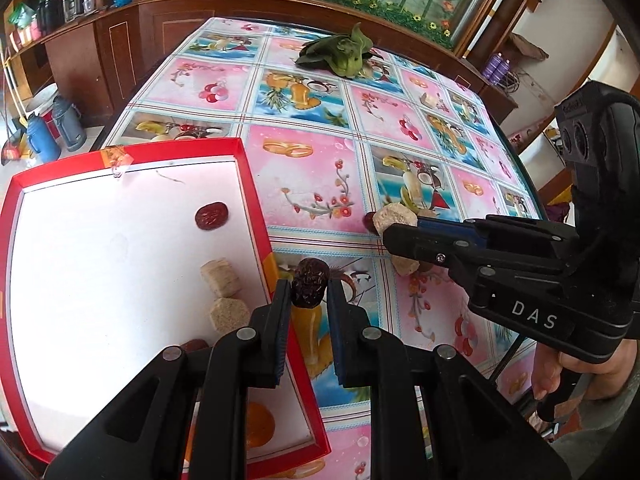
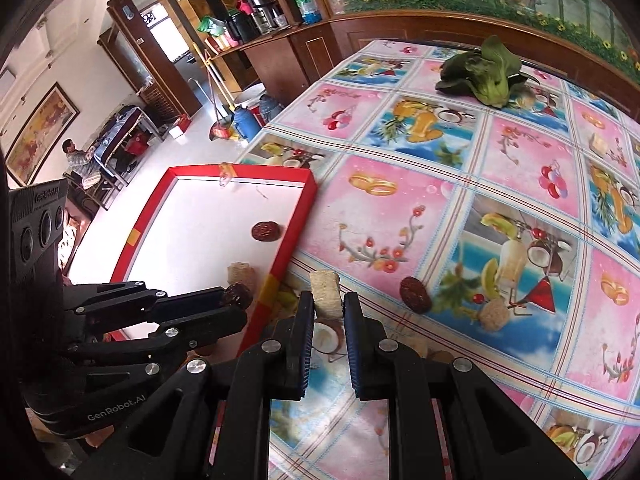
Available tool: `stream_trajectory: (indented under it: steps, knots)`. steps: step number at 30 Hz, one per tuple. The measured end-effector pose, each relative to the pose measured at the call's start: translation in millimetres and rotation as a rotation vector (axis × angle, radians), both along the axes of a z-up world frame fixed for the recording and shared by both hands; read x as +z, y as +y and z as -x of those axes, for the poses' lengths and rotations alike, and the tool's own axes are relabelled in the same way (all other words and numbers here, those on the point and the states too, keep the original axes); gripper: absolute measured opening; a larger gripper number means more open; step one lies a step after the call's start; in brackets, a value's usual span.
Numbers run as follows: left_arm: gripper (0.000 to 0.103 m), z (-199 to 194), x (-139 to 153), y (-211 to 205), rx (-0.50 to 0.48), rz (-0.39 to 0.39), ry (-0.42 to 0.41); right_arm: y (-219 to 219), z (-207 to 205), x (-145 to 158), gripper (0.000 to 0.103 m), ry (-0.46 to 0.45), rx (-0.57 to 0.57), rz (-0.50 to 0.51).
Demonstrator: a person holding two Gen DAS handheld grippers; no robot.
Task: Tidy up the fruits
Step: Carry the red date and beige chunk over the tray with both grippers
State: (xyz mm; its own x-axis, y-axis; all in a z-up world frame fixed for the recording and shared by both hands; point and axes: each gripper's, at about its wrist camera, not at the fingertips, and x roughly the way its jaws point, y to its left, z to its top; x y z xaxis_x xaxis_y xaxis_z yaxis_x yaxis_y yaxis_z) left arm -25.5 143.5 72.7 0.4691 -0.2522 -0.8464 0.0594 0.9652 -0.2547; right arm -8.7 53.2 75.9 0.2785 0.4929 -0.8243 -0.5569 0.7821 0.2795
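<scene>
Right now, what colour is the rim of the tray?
Red rim, best seen in the right wrist view.

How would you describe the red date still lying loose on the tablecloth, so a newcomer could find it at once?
Start at the red-rimmed tray and move right across the flowery tablecloth. The red date lies bare there, beside a pale beige chunk. It is the only dark, wrinkled fruit that is neither in the tray nor held.
</scene>
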Motion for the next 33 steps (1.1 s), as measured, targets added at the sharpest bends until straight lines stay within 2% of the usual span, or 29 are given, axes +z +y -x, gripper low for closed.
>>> stream_trajectory:
  steps: [10,33]
  knots:
    - [0.015,13,5,12,0.023,0.027,-0.024,13,11,6,0.015,-0.013,0.038,-0.002]
    - [0.015,24,9,33,0.059,0.061,-0.045,20,18,13,0.015,-0.030,0.040,-0.001]
